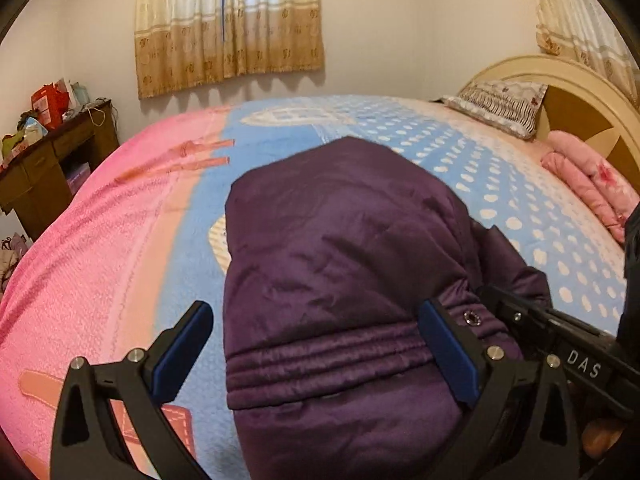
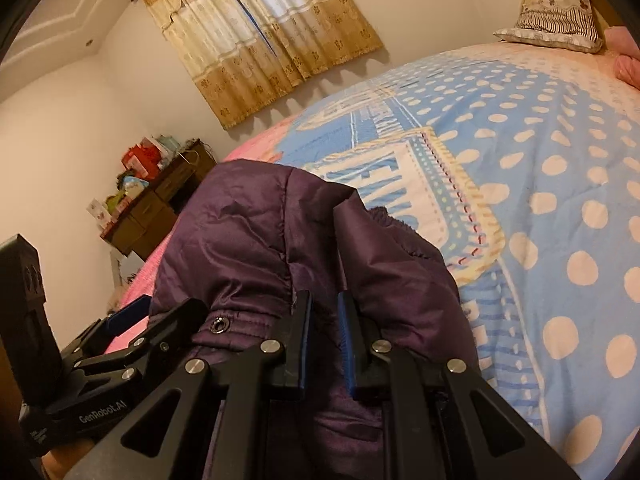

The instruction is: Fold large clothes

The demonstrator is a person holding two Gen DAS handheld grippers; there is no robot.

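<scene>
A dark purple padded jacket [image 1: 340, 248] lies folded in a bundle on the bed; it also fills the near middle of the right wrist view [image 2: 248, 240]. My left gripper [image 1: 316, 344] is open, its blue-padded jaws wide apart on either side of the jacket's ribbed hem. My right gripper [image 2: 325, 340] is nearly closed, with a fold of the purple jacket pinched between its blue pads near the hem. The right gripper also shows at the right edge of the left wrist view [image 1: 568, 344], next to a metal snap [image 1: 473, 317].
The bed has a pink and blue polka-dot blanket [image 1: 120, 240]. A pillow [image 1: 500, 104] and a folded pink quilt [image 1: 588, 176] lie by the headboard [image 1: 580, 92]. A cluttered wooden desk [image 1: 52, 160] stands at the left wall. Curtains [image 1: 228, 20] hang behind.
</scene>
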